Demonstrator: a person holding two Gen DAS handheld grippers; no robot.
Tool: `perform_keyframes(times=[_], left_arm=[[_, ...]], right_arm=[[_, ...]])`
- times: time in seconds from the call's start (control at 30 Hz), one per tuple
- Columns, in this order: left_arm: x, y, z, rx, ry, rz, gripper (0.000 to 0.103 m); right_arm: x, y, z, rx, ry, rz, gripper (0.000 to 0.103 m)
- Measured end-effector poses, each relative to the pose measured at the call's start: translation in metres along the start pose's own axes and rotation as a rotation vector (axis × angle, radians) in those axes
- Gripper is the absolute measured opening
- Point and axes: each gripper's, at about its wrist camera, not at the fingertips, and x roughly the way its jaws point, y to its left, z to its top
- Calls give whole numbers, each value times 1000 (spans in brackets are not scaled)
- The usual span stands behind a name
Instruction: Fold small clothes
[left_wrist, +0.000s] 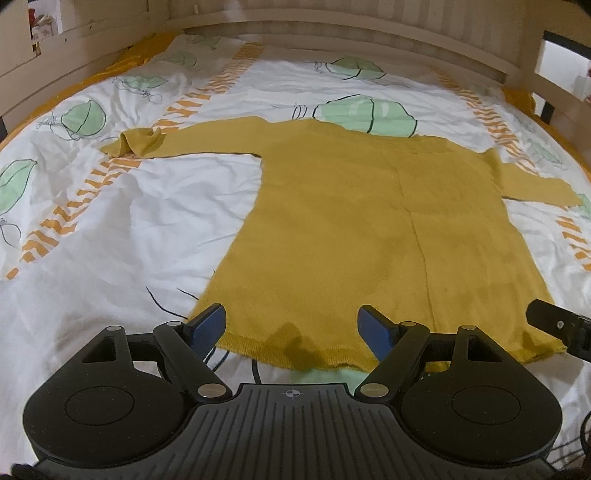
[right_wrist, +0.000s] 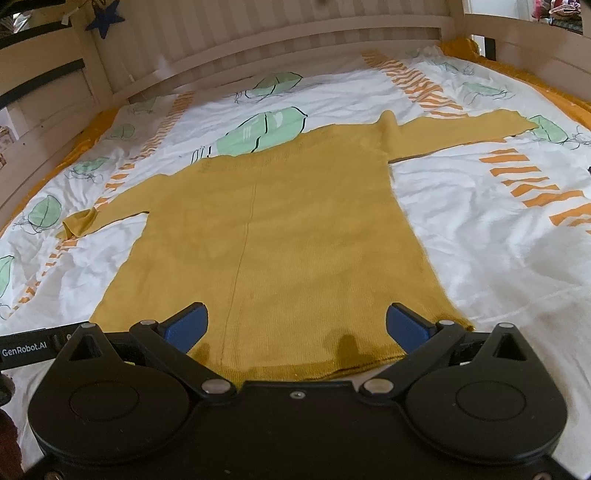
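A mustard-yellow long-sleeved knit top (left_wrist: 351, 229) (right_wrist: 280, 236) lies spread flat on the bed, hem toward me, both sleeves stretched out sideways. The left sleeve's cuff (left_wrist: 136, 144) is crumpled. My left gripper (left_wrist: 291, 325) hovers open over the hem's left part, blue pads wide apart with nothing between them. My right gripper (right_wrist: 295, 325) stands open over the hem's right part, also holding nothing. The right gripper's black body (left_wrist: 561, 328) shows at the right edge of the left wrist view.
The top rests on a white duvet (left_wrist: 122, 236) (right_wrist: 498, 236) printed with green leaves and orange stripes. A pale wooden slatted bed frame (left_wrist: 332, 33) (right_wrist: 258, 40) rings the far side and both ends. A blue star (right_wrist: 105, 18) hangs on the frame.
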Motion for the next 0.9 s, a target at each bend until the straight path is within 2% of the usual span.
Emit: perform_keyframes(times=[0.37, 0.43, 0.5, 0.9], left_arm=[[18, 20, 17, -52, 24, -20, 76], [24, 29, 24, -75, 28, -29, 68], [29, 39, 31, -95, 29, -27, 67], [75, 107, 116, -120, -53, 114, 63]], right_arm=[[21, 7, 16, -20, 18, 3, 102], [26, 9, 22, -34, 14, 3, 102], [31, 12, 28, -50, 5, 3, 102], [87, 21, 83, -102, -48, 47, 102]])
